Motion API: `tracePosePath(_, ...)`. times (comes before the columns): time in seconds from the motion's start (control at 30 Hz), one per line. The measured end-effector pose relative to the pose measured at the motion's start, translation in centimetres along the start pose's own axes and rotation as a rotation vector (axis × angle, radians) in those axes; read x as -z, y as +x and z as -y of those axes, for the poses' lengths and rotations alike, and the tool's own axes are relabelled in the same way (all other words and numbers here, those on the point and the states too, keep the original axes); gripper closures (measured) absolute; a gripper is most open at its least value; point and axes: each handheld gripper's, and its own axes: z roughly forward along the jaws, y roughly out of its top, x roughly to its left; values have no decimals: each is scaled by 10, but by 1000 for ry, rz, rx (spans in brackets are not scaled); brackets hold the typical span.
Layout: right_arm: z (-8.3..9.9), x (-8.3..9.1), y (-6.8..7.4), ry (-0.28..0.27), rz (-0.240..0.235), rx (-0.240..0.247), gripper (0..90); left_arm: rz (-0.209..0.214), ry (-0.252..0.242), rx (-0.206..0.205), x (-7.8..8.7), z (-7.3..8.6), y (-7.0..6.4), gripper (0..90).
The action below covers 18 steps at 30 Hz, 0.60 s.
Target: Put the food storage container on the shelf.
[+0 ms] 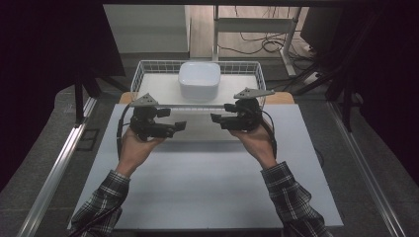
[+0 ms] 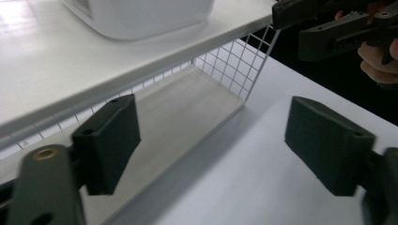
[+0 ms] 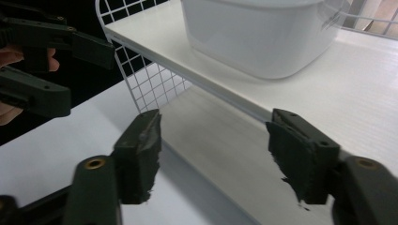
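- Grippers sat side by side over the white table, jaws turned inward toward each other, with a clear gap between them.
- I held the left gripper in my left hand — its jaws stood wide apart with nothing between them, as its own view confirmed.
- My right gripper, held in the right hand, was likewise spread wide and empty; its own view showed only table and basket between the pads.
- A white wire basket stood at the far edge of the table, just beyond both grippers, its near wall close to the jaws.
- Inside the basket rested a white square bowl with rounded corners — roughly centred, on the basket's white floor.
- From the left gripper view I saw the basket's mesh corner and the bowl's underside above it, with the other gripper at upper right.
- Plaid sleeves covered both forearms.
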Motion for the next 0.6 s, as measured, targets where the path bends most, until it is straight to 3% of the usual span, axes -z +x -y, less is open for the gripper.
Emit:
tracePosePath(0.07, 5, 0, 3, 0, 4, 12, 275, 0, 4, -5, -1, 5, -3, 110)
tracePosePath(0.3, 18, -1, 9, 8, 13, 49, 120, 4, 20, -18, -4, 20, -9, 51)
tracePosePath(0.6, 33, -1, 16, 27, -8, 76, 39, -16, 36, -53, -8, 44, -16, 35)
